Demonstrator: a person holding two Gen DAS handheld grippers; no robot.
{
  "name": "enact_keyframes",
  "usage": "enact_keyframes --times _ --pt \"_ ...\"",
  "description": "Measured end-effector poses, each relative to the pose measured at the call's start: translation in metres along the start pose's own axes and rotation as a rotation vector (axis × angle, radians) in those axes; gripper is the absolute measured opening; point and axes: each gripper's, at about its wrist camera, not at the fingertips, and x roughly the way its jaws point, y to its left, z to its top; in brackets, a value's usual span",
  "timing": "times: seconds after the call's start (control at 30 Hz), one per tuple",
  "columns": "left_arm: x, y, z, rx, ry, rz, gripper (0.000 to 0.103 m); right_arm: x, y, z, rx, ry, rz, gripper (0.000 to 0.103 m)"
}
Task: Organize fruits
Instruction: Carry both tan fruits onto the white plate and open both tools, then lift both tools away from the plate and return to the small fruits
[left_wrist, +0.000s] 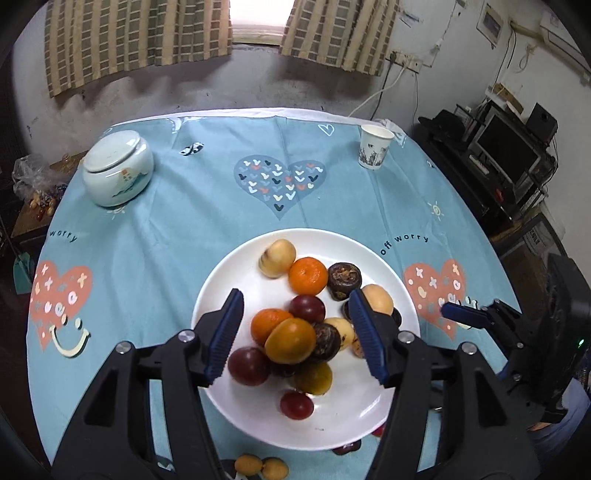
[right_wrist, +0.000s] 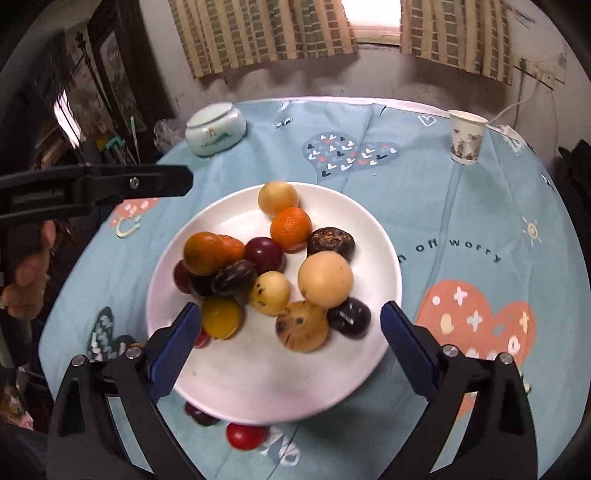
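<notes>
Though both spread empty, left gripper (left_wrist: 295, 336) and right gripper (right_wrist: 291, 349) fingers hide plate (right_wrist: 258, 384) edges — fruit beneath rim half-seen.

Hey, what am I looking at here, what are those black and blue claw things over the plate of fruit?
They are hand-held grippers: a person holds one in each hand, each carrying a fisheye camera looking along its two blue-padded fingers. One picture comes from the left gripper, the other from the right gripper. Both are open and hold nothing. Below them a white plate of mixed fruit sits on a blue tablecloth. A few loose fruits lie beside the plate. Farther back stand a lidded ceramic jar and a paper cup.
</notes>
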Motion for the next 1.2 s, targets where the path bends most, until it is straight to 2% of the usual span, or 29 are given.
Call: enact_keyframes --times 0.17,0.27,0.37,0.43,0.47,0.53,0.6,0.63,0.67,0.73,0.77,0.8,0.83,0.97,1.1,1.17,1.2 --pt "-0.030 0.010 -0.019 0.001 -0.037 0.013 0.066 -0.046 0.003 -0.017 0.089 -0.074 0.021 0.098" --pt "-0.048 0.016 -0.028 -0.007 -0.055 0.022 0.066 -0.089 0.009 -0.013 0.074 -0.182 -0.003 0.098" --pt "-0.066 0.021 -0.034 -0.022 -0.078 0.033 0.066 -0.151 0.017 -0.001 0.050 -0.372 -0.042 0.098" --pt "-0.081 0.023 -0.037 -0.022 -0.102 0.035 0.067 -0.204 0.031 0.006 0.018 -0.530 -0.096 0.099" --pt "-0.088 0.022 -0.038 -0.021 -0.115 0.033 0.067 -0.229 0.040 0.008 0.002 -0.602 -0.136 0.102" --pt "-0.100 0.022 -0.039 -0.017 -0.140 0.032 0.070 -0.289 0.065 0.008 -0.034 -0.763 -0.241 0.102" --pt "-0.109 0.019 -0.040 -0.009 -0.159 0.030 0.071 -0.329 0.086 -0.002 -0.060 -0.904 -0.309 0.102" --pt "-0.112 0.017 -0.041 -0.006 -0.165 0.026 0.071 -0.342 0.092 -0.008 -0.068 -0.948 -0.306 0.102" --pt "-0.114 0.015 -0.042 -0.003 -0.167 0.022 0.071 -0.350 0.094 -0.014 -0.067 -0.975 -0.247 0.102" --pt "-0.114 0.012 -0.046 0.004 -0.162 0.022 0.071 -0.344 0.087 -0.017 -0.059 -0.936 -0.073 0.102" --pt "-0.114 0.010 -0.048 0.011 -0.158 0.023 0.071 -0.334 0.083 -0.016 -0.054 -0.883 -0.009 0.102" --pt "-0.114 0.009 -0.051 0.018 -0.152 0.027 0.072 -0.314 0.078 -0.014 -0.041 -0.779 0.014 0.102" --pt "-0.113 0.009 -0.054 0.024 -0.146 0.032 0.072 -0.298 0.074 -0.014 -0.023 -0.706 0.021 0.102" --pt "-0.106 0.017 -0.072 0.018 -0.099 0.059 0.073 -0.236 0.060 -0.032 0.050 -0.510 -0.012 0.102" --pt "-0.098 0.033 -0.091 -0.008 -0.043 0.097 0.073 -0.162 0.050 -0.054 0.155 -0.254 0.012 0.102" --pt "-0.096 0.043 -0.100 -0.026 -0.023 0.114 0.073 -0.130 0.057 -0.068 0.155 -0.179 -0.018 0.102" --pt "-0.094 0.050 -0.105 -0.040 -0.009 0.123 0.073 -0.112 0.070 -0.076 0.107 -0.131 -0.042 0.098"
